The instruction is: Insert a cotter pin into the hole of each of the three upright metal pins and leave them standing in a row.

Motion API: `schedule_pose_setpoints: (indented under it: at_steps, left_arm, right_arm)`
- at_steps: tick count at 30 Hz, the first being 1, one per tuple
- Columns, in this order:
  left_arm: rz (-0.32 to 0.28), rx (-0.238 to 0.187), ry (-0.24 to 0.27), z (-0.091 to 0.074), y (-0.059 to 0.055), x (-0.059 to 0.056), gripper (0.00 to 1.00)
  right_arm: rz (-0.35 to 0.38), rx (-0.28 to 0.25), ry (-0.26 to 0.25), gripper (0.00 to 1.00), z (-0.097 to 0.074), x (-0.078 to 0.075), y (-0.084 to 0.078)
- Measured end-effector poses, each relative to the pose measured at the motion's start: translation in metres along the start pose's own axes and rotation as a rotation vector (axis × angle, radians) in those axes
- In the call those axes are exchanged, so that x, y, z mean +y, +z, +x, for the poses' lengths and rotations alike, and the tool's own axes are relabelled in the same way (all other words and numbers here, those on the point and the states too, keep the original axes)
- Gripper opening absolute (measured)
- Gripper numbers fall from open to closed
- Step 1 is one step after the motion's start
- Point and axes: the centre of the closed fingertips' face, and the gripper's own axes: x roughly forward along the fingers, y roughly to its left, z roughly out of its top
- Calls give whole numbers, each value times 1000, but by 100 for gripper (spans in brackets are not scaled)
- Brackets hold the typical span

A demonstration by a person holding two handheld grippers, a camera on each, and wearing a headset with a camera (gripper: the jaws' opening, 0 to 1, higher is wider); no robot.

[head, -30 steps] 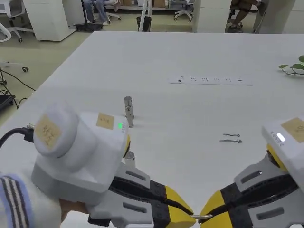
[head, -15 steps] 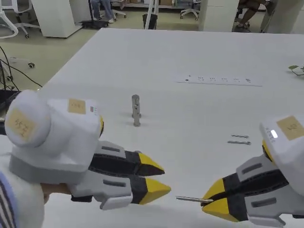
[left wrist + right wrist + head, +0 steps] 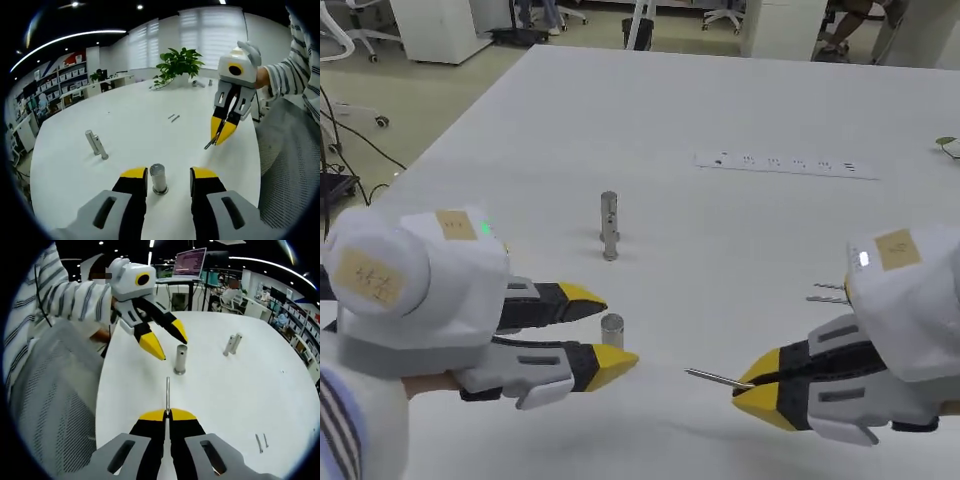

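The grippers have drawn apart, and now the left gripper (image 3: 169,344), jaws spread, straddles the near upright metal pin (image 3: 180,359) untouched, while the right gripper (image 3: 752,385), clamped on a level cotter pin (image 3: 715,377), aims its free end at that pin, just short.

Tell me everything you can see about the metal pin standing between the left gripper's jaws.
The metal pin is a short silver-grey cylinder, flat-topped with a wider foot, seemingly bare steel. It stands upright on the table between the open jaws of the left gripper, touching neither. Nothing is through it; its hole can't be made out. The cotter pin in the right gripper points toward it, apart.
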Motion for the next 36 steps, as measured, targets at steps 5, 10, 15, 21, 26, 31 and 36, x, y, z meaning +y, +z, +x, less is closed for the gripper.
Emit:
schedule_pose_setpoints:
  at_steps: [5,10,15,21,26,31,36]
  left_arm:
    - [-13,21,4,7,-12,2,33]
    - [-14,46,1,14,-23,3,28]
    - [8,47,15,17,-25,7,24]
    - [-2,31,26,22,-27,9,21]
    - [-1,23,50,25,-28,11,19]
    - [-26,7,58,26,-29,12,14]
    - [-52,-10,65,26,-28,14,12]
  right_arm:
    - [32,47,-27,3,9,-8,-3]
    - [56,52,-32,3,17,-13,3]
    - [59,43,-36,3,24,-16,12]
    - [25,85,-46,3,31,-20,12]
    - [-2,96,-55,3,36,-21,16]
    - [-3,86,-54,3,40,-22,23]
    - [-2,76,-53,3,41,-22,27]
